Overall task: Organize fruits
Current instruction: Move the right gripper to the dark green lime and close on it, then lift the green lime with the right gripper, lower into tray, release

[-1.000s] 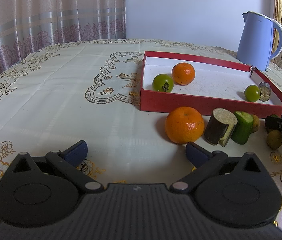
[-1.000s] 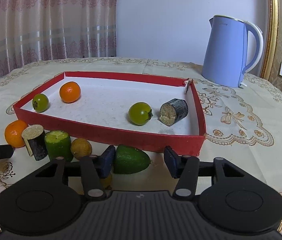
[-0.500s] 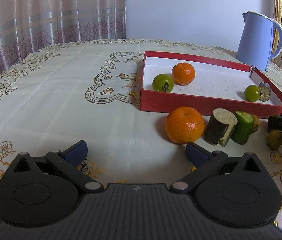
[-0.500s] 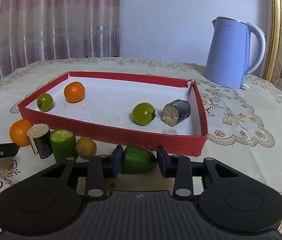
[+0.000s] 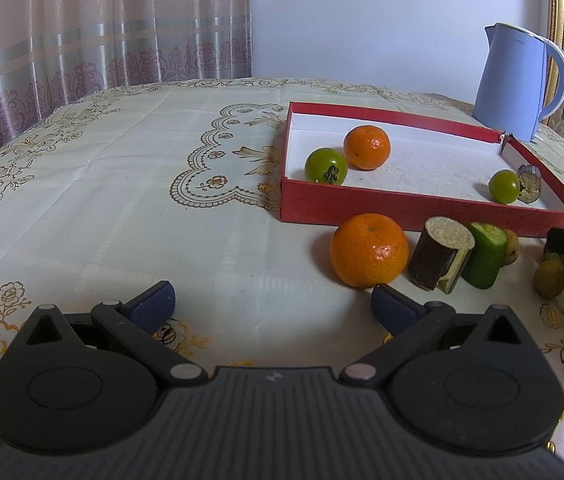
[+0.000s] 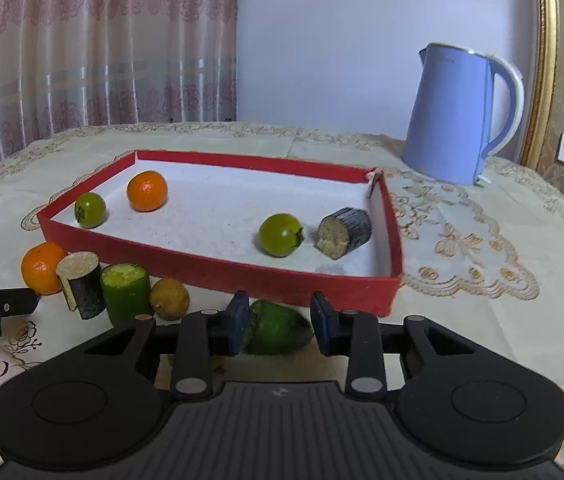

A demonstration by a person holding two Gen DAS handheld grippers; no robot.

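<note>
1. The right tool (image 6: 278, 322) has its blue pads either side of a green fruit (image 6: 278, 330) lying on the worktop (image 6: 482, 280) just in front of the red tray's (image 6: 218, 270) near wall. The left pad touches it, but I cannot tell whether the right one does, so the grip may not be firm.
2. To do this well, close squarely across the fruit's middle, since the tapered end could squirt out. Lift clear of the wall before carrying it over the tray's bare white middle.
3. The left tool (image 5: 272, 306) is spread wide and holds nothing, low over the worktop, with an orange (image 5: 368, 250) just beyond its right pad.
4. Only the right view shows the pinched fruit; the left view shows it as a sliver behind the other tool's tip.
</note>
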